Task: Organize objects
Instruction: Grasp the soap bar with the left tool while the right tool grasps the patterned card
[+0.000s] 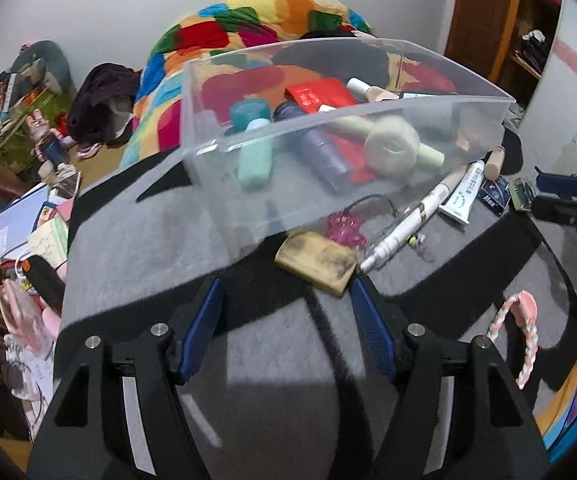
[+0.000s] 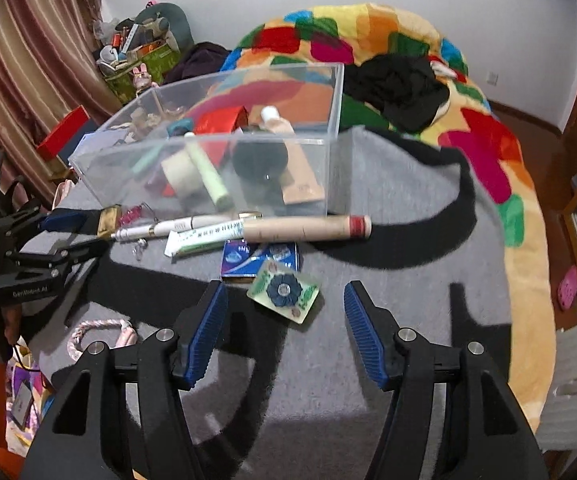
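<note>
A clear plastic box [image 1: 368, 152] [image 2: 100, 178] on a grey felt surface holds several cosmetics and tubes. My left gripper [image 1: 286, 300] is open, its fingertips just short of a dirty yellow sponge [image 1: 316, 266], which lies in front of the box. In the right wrist view the left gripper [image 2: 88, 228] reaches the sponge [image 2: 108, 220] from the left. My right gripper [image 2: 284, 304] is open and empty, over a green card with a blue flower [image 2: 284, 291]. A white pen [image 2: 160, 228], a white tube [image 2: 204, 238], a beige cylinder [image 2: 308, 227] and a blue packet [image 2: 248, 258] lie before the box.
Pink beads [image 1: 344, 230] and a thin wire lie beside the sponge. A pink braided cord [image 1: 524, 340] lies at the right of the left wrist view. A colourful blanket [image 2: 484, 152] with black clothing lies behind the box. Clutter fills the floor at left [image 1: 28, 240].
</note>
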Available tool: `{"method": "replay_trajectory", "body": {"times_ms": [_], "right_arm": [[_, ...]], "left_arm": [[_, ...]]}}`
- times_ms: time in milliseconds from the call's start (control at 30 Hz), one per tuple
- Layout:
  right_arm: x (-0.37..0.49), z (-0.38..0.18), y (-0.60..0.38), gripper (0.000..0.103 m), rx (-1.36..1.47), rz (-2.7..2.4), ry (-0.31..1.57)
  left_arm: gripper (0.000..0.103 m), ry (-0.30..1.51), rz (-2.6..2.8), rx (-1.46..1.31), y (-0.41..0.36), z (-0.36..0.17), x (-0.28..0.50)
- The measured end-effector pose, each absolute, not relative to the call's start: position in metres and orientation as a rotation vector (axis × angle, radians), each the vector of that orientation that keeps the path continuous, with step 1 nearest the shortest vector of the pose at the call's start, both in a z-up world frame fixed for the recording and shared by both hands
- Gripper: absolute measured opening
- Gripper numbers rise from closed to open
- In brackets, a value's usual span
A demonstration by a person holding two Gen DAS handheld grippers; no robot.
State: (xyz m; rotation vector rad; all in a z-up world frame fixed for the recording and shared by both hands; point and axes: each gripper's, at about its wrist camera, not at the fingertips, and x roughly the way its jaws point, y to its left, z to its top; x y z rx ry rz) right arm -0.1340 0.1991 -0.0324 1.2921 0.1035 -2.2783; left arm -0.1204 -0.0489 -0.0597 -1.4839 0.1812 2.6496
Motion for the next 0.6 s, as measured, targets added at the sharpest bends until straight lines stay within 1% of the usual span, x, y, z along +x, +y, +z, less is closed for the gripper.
{"method": "replay_trajectory", "body": {"times_ms": [167,200,233,267,300,333,367,400,433,600], "right_arm": [[-0.136,-0.043,0.195,0.057,1.326,-2.265,0.087],[-0.136,-0.044,0.194,0.057,1.322,-2.272,0.085],[-0.135,-0.044,0.193,0.057,1.316,-2.28,0.088],[-0.134,-0.044,0.192,0.057,1.314,-2.282,0.091],[-0.134,-0.043,0.192,0.055,1.308,-2.288,0.088],[-0.133,-0.043,0.192,0.05,1.306,-2.29,0.087],[-0.132,-0.043,0.192,0.046,1.305,-2.291,0.088],[-0.132,-0.042,0.192,0.04,1.304,-2.291,0.089],[-0.132,-0.042,0.193,0.036,1.302,-2.295,0.09],[-0.126,-0.041,0.195,0.034,1.282,-2.312,0.094]], "left_arm": [[0.066,0.162,2.615,-1.493,-0.049,-0.061,-0.13],[0.063,0.157,2.614,-1.488,-0.048,-0.06,-0.13],[0.058,0.151,2.61,-1.486,-0.048,-0.06,-0.13],[0.056,0.143,2.604,-1.483,-0.047,-0.06,-0.13],[0.052,0.137,2.603,-1.48,-0.046,-0.059,-0.131],[0.047,0.136,2.6,-1.475,-0.044,-0.059,-0.132],[0.045,0.14,2.6,-1.471,-0.043,-0.058,-0.132],[0.042,0.143,2.601,-1.466,-0.041,-0.058,-0.132],[0.041,0.151,2.607,-1.462,-0.04,-0.058,-0.132],[0.041,0.168,2.64,-1.439,-0.039,-0.055,-0.126]]}}
